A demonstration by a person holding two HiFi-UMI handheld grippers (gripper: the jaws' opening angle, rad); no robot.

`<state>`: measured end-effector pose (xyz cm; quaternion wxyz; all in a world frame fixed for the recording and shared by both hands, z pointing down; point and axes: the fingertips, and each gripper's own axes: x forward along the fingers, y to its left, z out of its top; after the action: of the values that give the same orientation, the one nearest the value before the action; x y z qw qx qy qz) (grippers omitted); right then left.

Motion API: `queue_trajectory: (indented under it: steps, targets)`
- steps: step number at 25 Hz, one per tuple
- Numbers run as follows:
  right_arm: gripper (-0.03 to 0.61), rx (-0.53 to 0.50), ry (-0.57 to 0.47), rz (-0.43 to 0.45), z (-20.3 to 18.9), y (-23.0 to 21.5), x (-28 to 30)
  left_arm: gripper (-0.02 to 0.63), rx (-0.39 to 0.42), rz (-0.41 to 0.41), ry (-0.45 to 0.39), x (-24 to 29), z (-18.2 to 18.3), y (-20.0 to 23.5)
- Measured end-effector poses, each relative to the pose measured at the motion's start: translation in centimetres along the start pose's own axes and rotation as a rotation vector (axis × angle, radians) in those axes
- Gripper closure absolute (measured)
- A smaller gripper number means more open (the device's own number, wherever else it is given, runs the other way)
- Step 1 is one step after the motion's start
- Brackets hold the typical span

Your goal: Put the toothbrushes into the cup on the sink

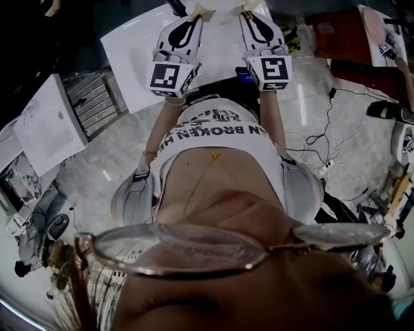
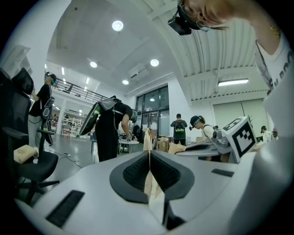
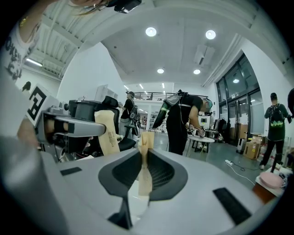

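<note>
Standing beside a white bench (image 1: 136,45), a person holds the left hand-held gripper (image 1: 194,13), jaws pressed together, and the right hand-held gripper (image 1: 251,10), seemingly pinching a beige strip (image 3: 146,176).

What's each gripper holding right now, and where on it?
Left gripper is shut on a tan toothbrush, right gripper on a second toothbrush. Each is clamped along the handle, one end past the tips. Bristles not visible.

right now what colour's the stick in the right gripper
Stick: pale tan; right gripper view.
</note>
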<state>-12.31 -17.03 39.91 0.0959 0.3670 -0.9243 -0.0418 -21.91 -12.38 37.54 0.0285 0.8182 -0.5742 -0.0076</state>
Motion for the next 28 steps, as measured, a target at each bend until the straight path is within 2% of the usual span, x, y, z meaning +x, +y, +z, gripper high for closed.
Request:
queue_trajectory:
  steps: [8, 16, 28]
  targets:
    - [0.525, -0.002, 0.004, 0.021, -0.5, -2.3, 0.5, 0.595, -0.009, 0.017, 0.01, 1.7, -0.4, -0.7]
    - [0.525, -0.003, 0.012, 0.043, -1.3, -8.0, 0.1, 0.595, -0.033, 0.062, 0.016, 5.5, -0.5, -2.9]
    - [0.525, 0.004, 0.021, -0.011, -2.6, -14.3, -1.3, 0.595, -0.033, 0.083, 0.034, 8.4, -0.9, -4.5]
